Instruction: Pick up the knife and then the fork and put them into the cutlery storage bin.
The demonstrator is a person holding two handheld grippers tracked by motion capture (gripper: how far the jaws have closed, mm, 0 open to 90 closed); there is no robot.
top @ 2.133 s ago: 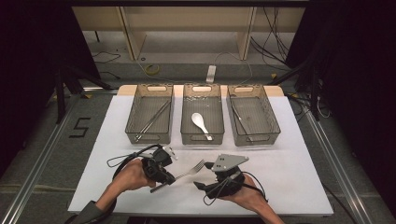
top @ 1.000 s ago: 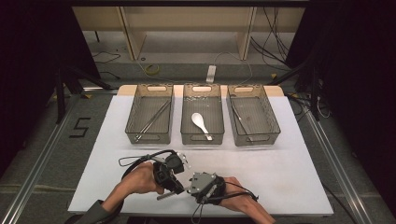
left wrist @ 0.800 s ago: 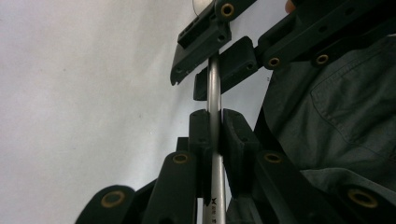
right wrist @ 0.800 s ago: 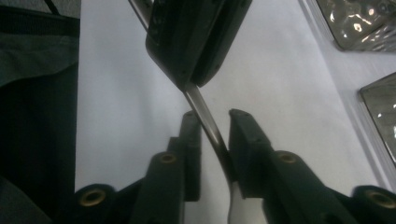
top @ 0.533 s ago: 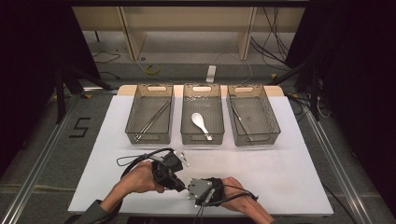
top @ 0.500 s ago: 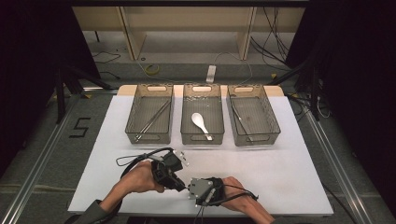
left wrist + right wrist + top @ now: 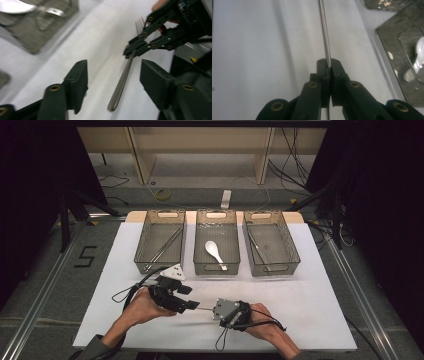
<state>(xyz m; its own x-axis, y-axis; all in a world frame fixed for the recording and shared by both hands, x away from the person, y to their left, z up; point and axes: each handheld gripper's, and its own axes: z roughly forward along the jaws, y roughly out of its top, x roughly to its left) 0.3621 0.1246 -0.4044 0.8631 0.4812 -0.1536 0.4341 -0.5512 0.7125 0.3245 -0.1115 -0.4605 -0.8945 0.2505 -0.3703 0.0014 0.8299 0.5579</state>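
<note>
Fork [image 7: 122,80] between right claw's [image 7: 329,65] pads

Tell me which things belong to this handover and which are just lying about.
In the job:
- fork
- right gripper, shut on the fork
- left gripper, jaws just opened, with the fork handle between them and clear of the pads

Lying about:
- white spoon in the middle basket
- thin utensils in the left basket
- right basket
</note>
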